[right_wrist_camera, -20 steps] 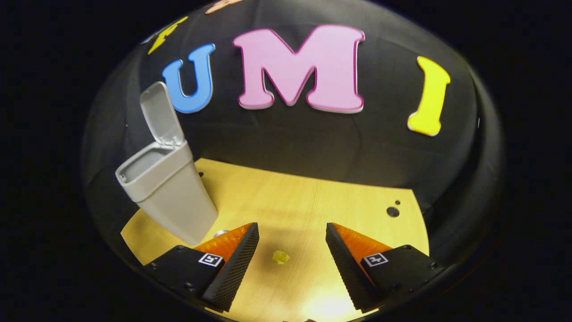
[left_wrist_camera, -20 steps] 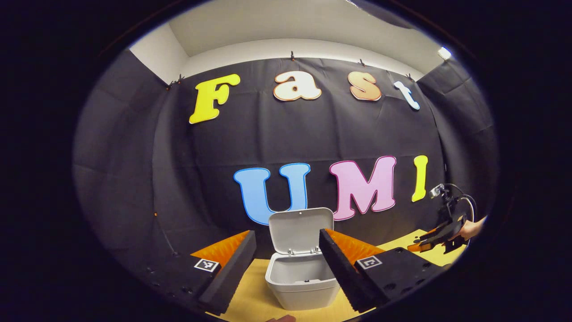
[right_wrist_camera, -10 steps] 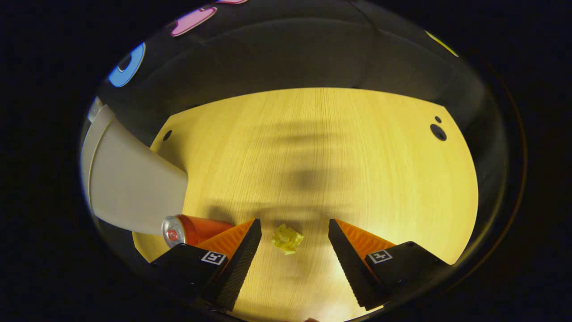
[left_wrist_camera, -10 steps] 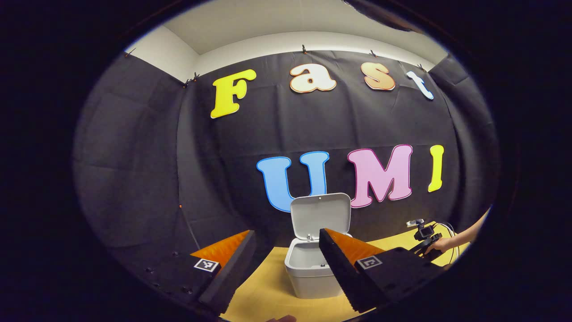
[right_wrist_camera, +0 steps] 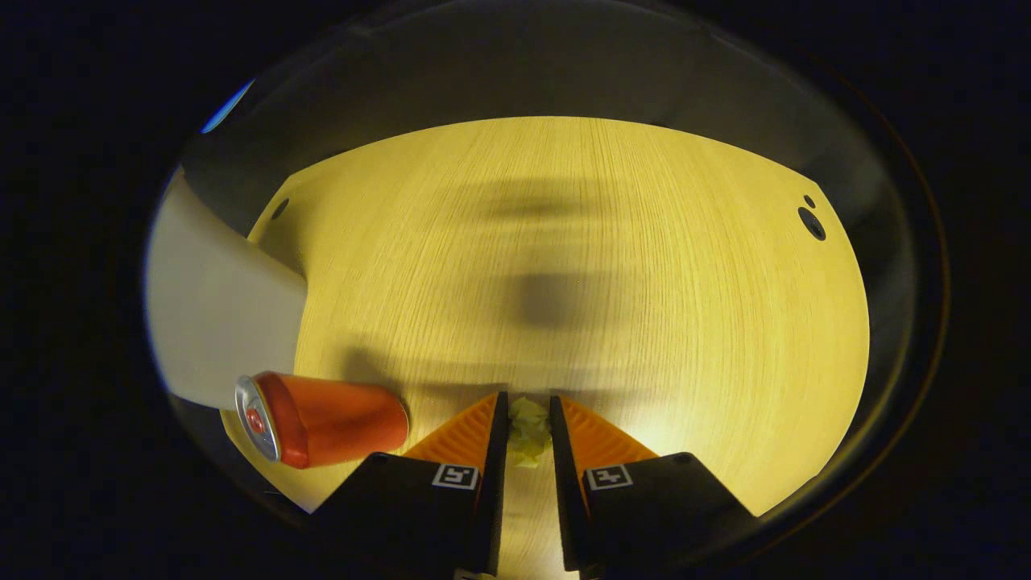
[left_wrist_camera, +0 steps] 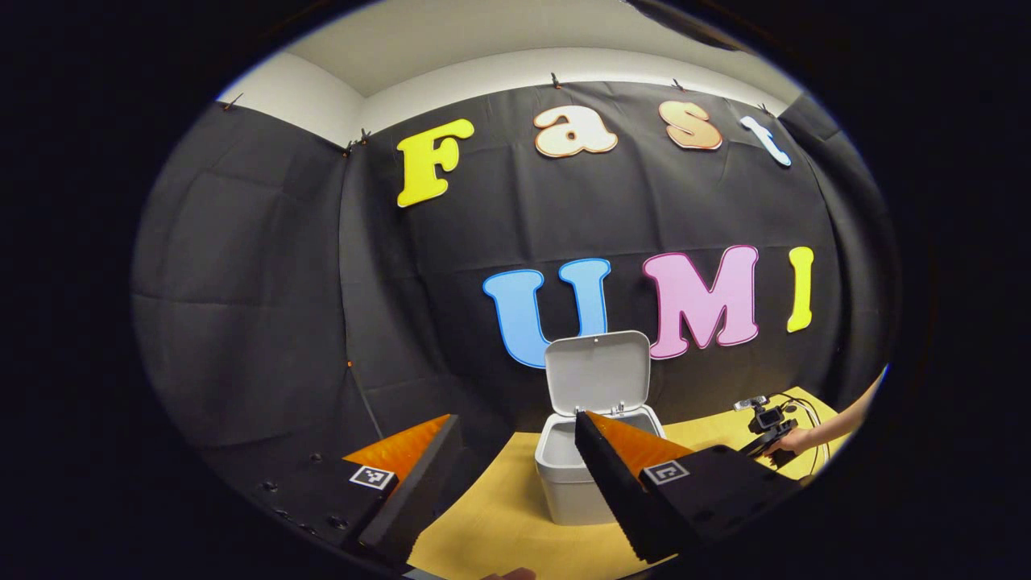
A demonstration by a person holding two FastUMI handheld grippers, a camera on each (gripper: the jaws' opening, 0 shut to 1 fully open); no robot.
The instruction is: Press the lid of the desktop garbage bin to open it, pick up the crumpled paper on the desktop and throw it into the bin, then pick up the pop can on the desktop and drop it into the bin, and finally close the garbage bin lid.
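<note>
The right gripper (right_wrist_camera: 528, 439) has closed its fingers on the paper (right_wrist_camera: 527, 429), a crumpled yellow wad that sits squeezed between the two pads low over the table (right_wrist_camera: 612, 266). Half a second ago those fingers stood wide apart with the wad lying loose between them; a second ago the camera was higher and the wad looked a mere speck. In the right gripper view the can (right_wrist_camera: 322, 419) lies on its side just left of the closed fingers, its silver top turned to the left edge, and it looms larger than it did half a second ago. Behind it rises the pale wall of the bin (right_wrist_camera: 221, 318), at the far left of the table.

The left gripper (left_wrist_camera: 515, 471) hangs with its fingers wide apart, holding nothing. In the left gripper view the bin (left_wrist_camera: 576, 483) stands on the table with its lid (left_wrist_camera: 598, 373) upright and open, partly behind the right-hand finger; a second ago it sat squarely between the fingers and nearer, so this gripper has drawn back and to the left. At the far right a hand (left_wrist_camera: 793, 440) holds the other gripper down at the table.
</note>
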